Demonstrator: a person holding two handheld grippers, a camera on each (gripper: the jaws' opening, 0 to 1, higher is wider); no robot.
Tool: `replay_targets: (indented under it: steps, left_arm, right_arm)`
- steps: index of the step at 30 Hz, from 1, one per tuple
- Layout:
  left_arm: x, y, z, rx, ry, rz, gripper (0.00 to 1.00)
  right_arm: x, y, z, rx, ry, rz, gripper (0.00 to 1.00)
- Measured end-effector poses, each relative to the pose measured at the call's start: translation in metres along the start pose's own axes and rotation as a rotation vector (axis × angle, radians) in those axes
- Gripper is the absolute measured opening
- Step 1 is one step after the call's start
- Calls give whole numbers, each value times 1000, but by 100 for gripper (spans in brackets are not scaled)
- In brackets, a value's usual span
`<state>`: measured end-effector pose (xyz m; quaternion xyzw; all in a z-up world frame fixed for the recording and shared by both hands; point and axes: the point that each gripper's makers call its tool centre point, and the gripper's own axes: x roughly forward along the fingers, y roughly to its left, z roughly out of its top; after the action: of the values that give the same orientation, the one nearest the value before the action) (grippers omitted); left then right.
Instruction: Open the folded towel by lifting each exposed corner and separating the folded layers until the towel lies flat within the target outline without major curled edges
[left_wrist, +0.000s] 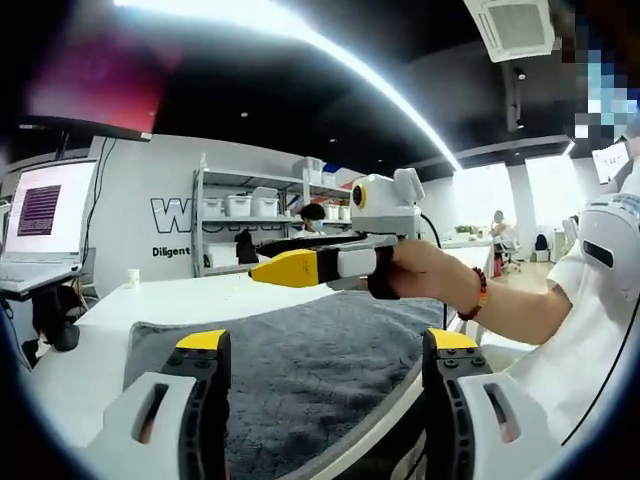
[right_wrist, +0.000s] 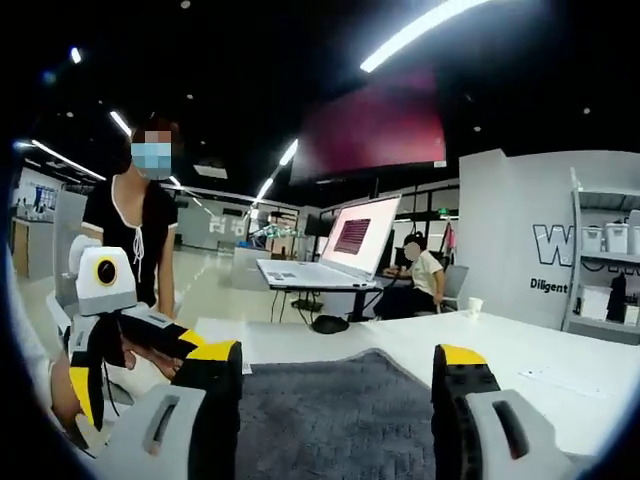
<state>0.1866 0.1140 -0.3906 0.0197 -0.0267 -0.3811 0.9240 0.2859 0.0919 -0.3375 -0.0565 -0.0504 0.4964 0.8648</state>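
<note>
A dark grey towel (left_wrist: 300, 365) lies spread on the white table (left_wrist: 90, 360), and its near edge runs under my left gripper (left_wrist: 327, 345), whose jaws stand wide apart above it with nothing between them. My right gripper (left_wrist: 272, 270), held in a hand (left_wrist: 425, 270), hovers over the towel's far side in the left gripper view. In the right gripper view the towel (right_wrist: 340, 415) lies below my right gripper (right_wrist: 338, 355), which is open and empty. The left gripper (right_wrist: 140, 360) shows at the left edge there.
A paper cup (right_wrist: 475, 305) stands at the table's far side. An open laptop (right_wrist: 320, 265) sits on a nearby desk with a seated person (right_wrist: 415, 270) behind it. A person (right_wrist: 135, 230) stands to the left. Shelves (left_wrist: 250, 225) with bins line the wall.
</note>
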Motion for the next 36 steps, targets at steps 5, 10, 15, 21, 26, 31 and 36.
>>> replay_targets:
  steps: [5,10,15,21,26,31,36]
  left_arm:
    - [0,-9,6,4,-19,-19,76]
    - [0,-13,9,14,-28,-30,77]
    - [1,-17,12,-1,-46,-58,76]
    - [-1,-21,16,8,-54,-71,77]
    - [-2,-21,15,16,-44,-70,76]
    - [1,-26,14,21,-39,-87,76]
    - [7,-30,7,28,-18,-100,77]
  right_arm:
    - [-25,0,0,1,-17,-25,77]
    - [-43,-6,-5,-15,-20,-44,78]
    - [-61,-5,-4,-35,-18,-64,79]
    - [-87,-1,-14,-36,4,-84,81]
    - [-109,0,-21,-35,1,-122,81]
    - [-131,-6,-20,-28,-16,-160,81]
    - [-144,-3,-27,-28,-13,-170,82]
